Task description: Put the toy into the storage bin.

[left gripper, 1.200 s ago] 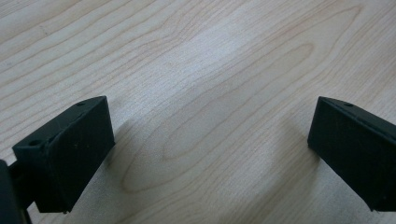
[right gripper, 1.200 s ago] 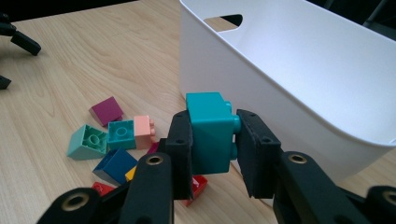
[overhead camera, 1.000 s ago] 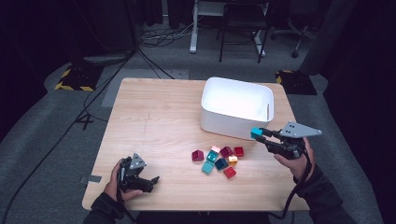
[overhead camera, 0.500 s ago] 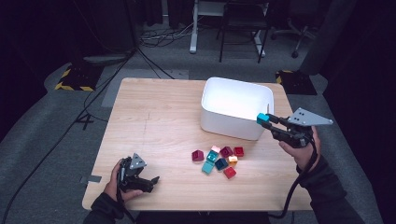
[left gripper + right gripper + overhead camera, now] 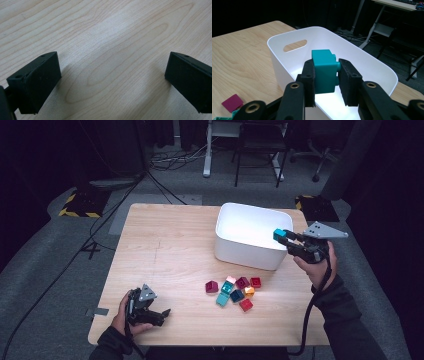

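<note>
In the right gripper view, the black tongs [image 5: 325, 77] cover both flanks of the teal block [image 5: 323, 70]. The magenta block [image 5: 232, 102] is cut off at the bottom edge. In the high view, studs on the loose blocks [image 5: 234, 290] are too small to tell.

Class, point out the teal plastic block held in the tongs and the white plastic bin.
Teal plastic block [image 5: 323, 71], right gripper view, on its front face.
White plastic bin [image 5: 245, 251], high view, on its near outer wall.
</note>
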